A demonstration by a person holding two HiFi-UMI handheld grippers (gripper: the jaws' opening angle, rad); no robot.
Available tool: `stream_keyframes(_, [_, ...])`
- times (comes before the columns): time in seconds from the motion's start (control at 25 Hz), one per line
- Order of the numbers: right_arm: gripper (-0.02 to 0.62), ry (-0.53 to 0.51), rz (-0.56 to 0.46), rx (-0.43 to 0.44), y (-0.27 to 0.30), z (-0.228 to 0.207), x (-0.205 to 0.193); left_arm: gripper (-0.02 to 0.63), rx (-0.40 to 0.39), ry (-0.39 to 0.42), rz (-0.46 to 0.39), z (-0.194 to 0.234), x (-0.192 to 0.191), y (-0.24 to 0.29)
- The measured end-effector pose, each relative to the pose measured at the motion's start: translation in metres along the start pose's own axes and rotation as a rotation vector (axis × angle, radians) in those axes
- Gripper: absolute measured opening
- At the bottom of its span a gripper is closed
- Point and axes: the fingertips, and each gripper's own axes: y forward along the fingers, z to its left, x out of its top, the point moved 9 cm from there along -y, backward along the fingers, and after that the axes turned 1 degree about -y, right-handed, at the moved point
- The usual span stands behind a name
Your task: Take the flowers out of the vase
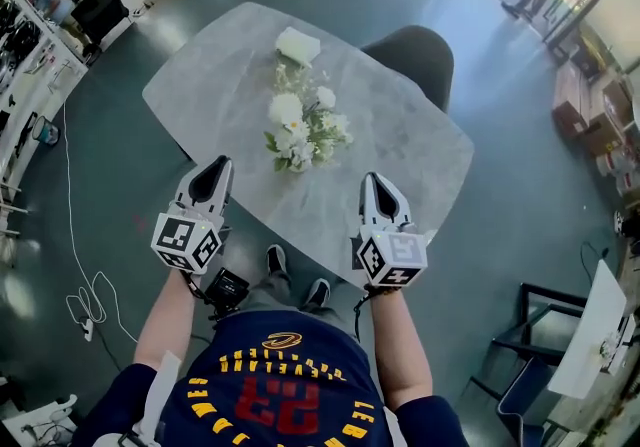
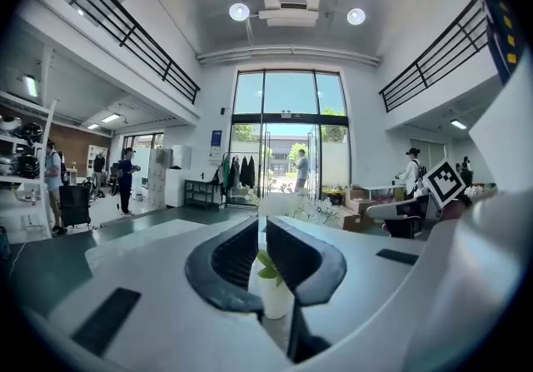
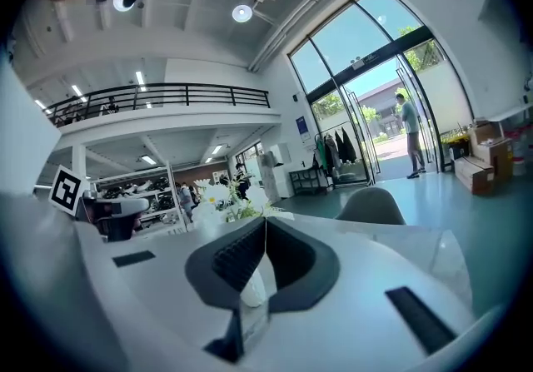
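Note:
A bunch of white flowers [image 1: 302,128] with green leaves stands in a white vase in the middle of the grey marble table [image 1: 400,170]. Both grippers hover over the table's near edge, pointing at the bunch from either side, apart from it. My left gripper [image 1: 221,167] is shut and empty; in the left gripper view the vase [image 2: 275,294] and blooms [image 2: 287,206] show beyond the left gripper [image 2: 261,225]. My right gripper [image 1: 372,180] is shut and empty too; the right gripper [image 3: 265,225] has the vase [image 3: 251,289] and flowers [image 3: 218,195] behind it.
A white box [image 1: 297,45] lies at the table's far end. A dark chair [image 1: 415,53] stands at the far right side. A white cable [image 1: 85,295] lies on the floor at left. People stand far off near the glass doors [image 2: 290,150].

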Motion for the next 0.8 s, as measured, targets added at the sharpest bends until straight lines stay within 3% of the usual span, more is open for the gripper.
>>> stream_keyframes(0.12, [0.008,0.003,0.013,-0.009,0.010,0.000,-0.005,0.015,-0.041,-0.003,0.028,0.006,-0.007,0.017])
stream_keyframes(0.52, [0.014,-0.003,0.058,-0.102,0.032,-0.002,-0.033,0.126,-0.220,0.056,0.111,0.020,-0.021,0.061])
stream_keyframes(0.8, [0.182,-0.006,0.156,-0.072,0.055,0.004,-0.055,0.186,-0.331,0.084,0.148,0.029,-0.027,0.086])
